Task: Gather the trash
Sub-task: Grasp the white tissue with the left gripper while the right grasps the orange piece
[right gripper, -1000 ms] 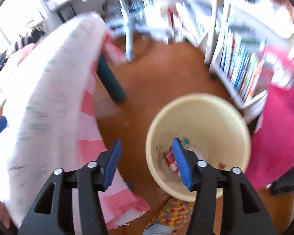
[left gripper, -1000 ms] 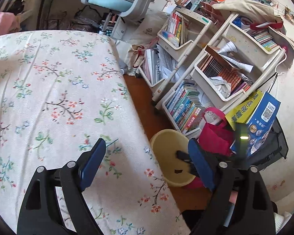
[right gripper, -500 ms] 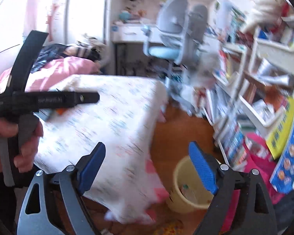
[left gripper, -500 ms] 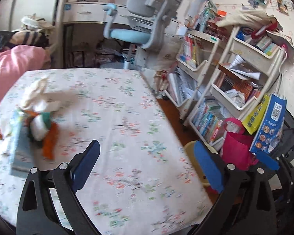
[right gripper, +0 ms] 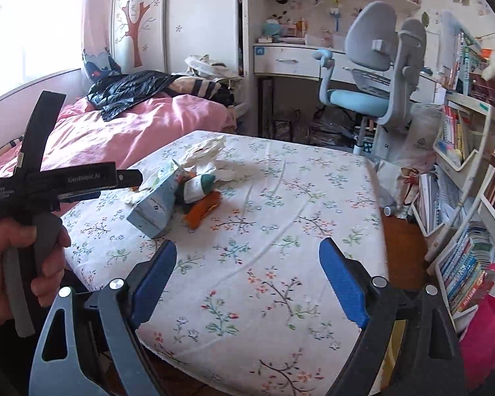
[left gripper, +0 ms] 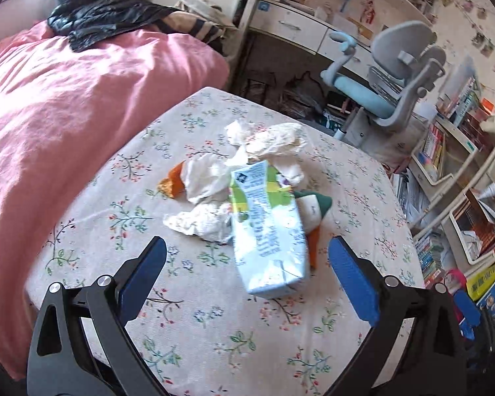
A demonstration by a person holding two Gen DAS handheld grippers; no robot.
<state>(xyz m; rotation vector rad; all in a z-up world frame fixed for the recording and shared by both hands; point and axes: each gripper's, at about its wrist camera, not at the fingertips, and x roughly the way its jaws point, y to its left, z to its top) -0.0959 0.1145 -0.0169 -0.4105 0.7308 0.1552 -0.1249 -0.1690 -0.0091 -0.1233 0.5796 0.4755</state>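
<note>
Pink bed sits left of the bench, floral cloth over it, and the trash is heaped mid-bench: a pale blue carton lying flat, crumpled tissues just behind it, orange wrapper at their left edge. Left tongs gape wide and empty, carton's near end between the tips, untouched. Right tongs have just spread wide, empty, well short of the carton
</note>
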